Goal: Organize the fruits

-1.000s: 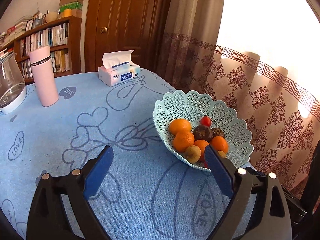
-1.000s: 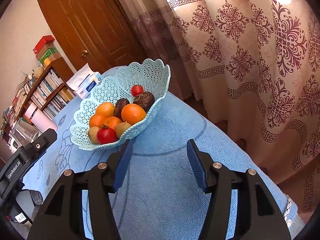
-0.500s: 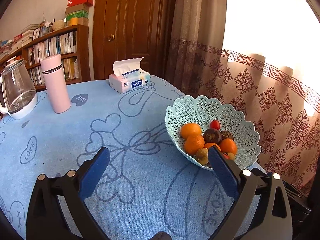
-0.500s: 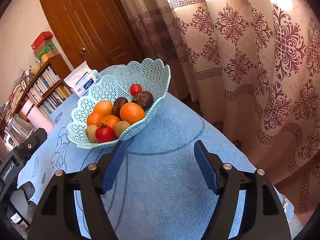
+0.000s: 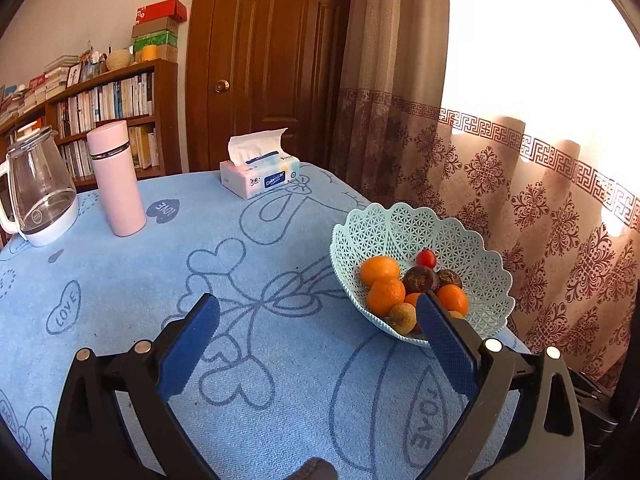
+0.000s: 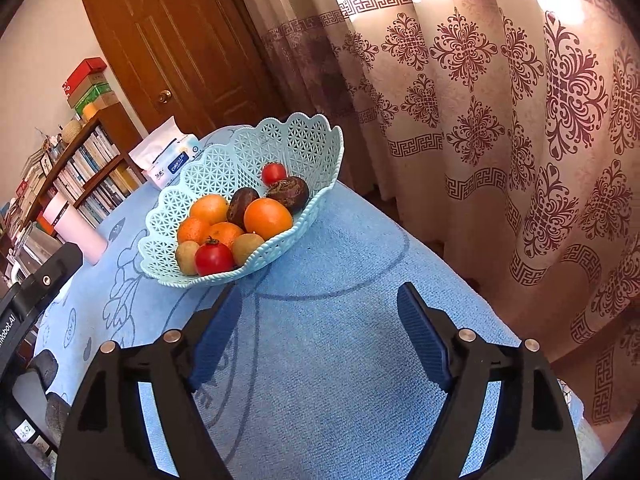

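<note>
Hovering right gripper (image 6: 320, 312) | jaws just widening, empty | fruit basket (image 6: 316, 148) just ahead-left

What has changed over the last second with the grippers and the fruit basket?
The right gripper has just been opening its jaws wider, with nothing between them; it hangs over the blue tablecloth short of the basket. The left gripper is wide open and empty, as before. Its view has tilted up slightly. The fruit in the basket, tissue box and pink flask stayed put.
</note>
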